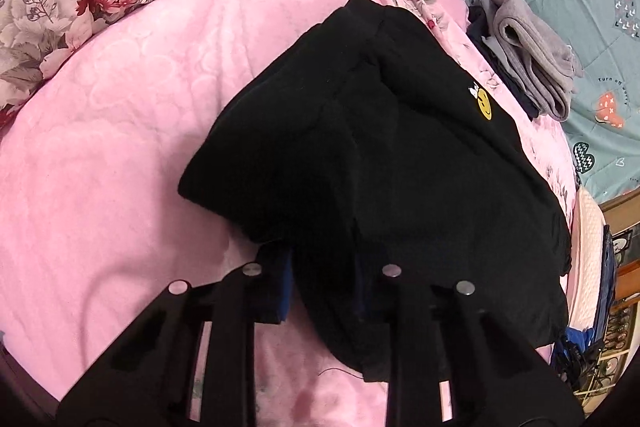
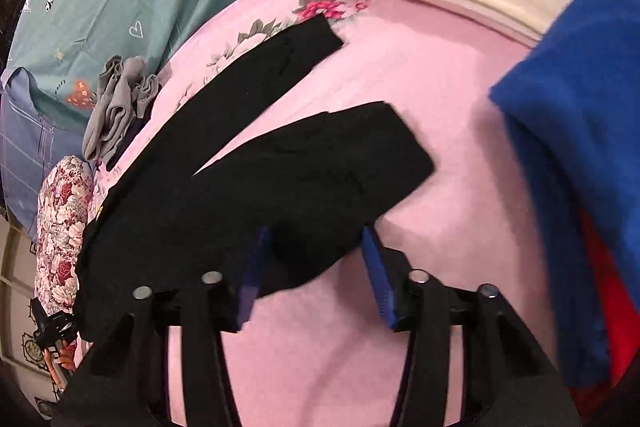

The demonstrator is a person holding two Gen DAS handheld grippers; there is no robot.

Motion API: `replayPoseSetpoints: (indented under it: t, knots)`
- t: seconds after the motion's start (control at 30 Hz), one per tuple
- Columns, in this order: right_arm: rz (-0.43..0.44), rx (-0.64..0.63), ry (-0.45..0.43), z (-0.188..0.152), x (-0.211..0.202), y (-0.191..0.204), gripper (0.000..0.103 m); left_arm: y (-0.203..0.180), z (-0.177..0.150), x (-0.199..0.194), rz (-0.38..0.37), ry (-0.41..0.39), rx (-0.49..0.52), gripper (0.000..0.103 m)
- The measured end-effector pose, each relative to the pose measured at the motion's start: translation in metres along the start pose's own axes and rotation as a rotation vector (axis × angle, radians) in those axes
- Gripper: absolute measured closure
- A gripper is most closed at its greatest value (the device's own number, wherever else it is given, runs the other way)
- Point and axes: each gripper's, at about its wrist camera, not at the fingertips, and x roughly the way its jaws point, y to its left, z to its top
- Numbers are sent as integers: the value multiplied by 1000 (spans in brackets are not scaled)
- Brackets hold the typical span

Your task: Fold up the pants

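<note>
The black soft-knit pants (image 2: 256, 163) lie spread on the pink quilted bed cover (image 2: 420, 75), both legs splayed apart toward the cream blanket folded beyond them. The right tongs (image 2: 316, 267) straddle the nearer leg just at its edge, blue pads either side of the cloth — pinching it, likely to carry that leg over its twin. The left tongs (image 1: 324, 275) are clenched on the pants' waist end, below the yellow smiley patch (image 1: 483, 104), probably anchoring the garment while the fold is made.
</note>
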Motion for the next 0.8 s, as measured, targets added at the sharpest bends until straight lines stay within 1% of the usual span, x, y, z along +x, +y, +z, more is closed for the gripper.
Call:
replayPoseSetpoints:
  t: [0.03,0.07,0.1,0.13,0.2,0.23,0.33,0.37,0.43,0.47,0.53,0.57,0.6,0.63,0.67,0.7,0.73,0.77,0.8]
  knots:
    - [-2,-21,-8,3,-1,5,95,0,2,-1,-14,5,-5,84]
    - [-7,-47,-25,4,-5,10,95,1,4,-3,-32,10,-14,87]
    - [0,-63,-39,6,-10,14,96,3,8,-8,-69,11,-31,89]
    - [15,-71,-64,9,-21,19,96,5,12,-14,-104,7,-43,89]
    - [47,-83,-102,11,-46,27,96,5,18,-29,-146,-11,-45,90]
    - [50,-91,-115,11,-56,31,96,4,19,-34,-156,-20,-39,90]
    - [42,-107,-127,2,-81,38,96,1,20,-51,-148,-51,-6,90]
    - [32,-102,-111,-3,-85,37,96,2,18,-52,-142,-50,0,90]
    - [-25,-109,-46,-15,-81,32,94,7,12,-44,-112,-10,16,90]
    - [-72,-122,13,-22,-74,29,93,10,8,-39,-85,11,29,87]
    - [-173,-129,109,-30,-61,24,86,19,1,-27,-32,69,44,74]
    - [-192,-112,129,-29,-59,22,86,24,-2,-23,-16,86,43,58]
    - [-181,-97,118,-23,-62,22,86,31,-3,-26,-29,79,34,54]
    - [-159,-93,88,-17,-66,24,83,35,-2,-30,-24,69,22,46]
    - [-110,-92,36,-5,-71,29,79,39,1,-38,-7,44,6,31]
    - [-69,-88,-9,7,-72,35,63,42,4,-47,19,3,-7,24]
    - [-58,-83,-39,16,-70,38,44,43,7,-54,28,-22,-11,24]
    - [-34,-88,-67,29,-62,43,42,44,12,-61,30,-44,-15,24]
    - [-5,-91,-70,43,-48,45,42,42,16,-67,29,-59,-21,23]
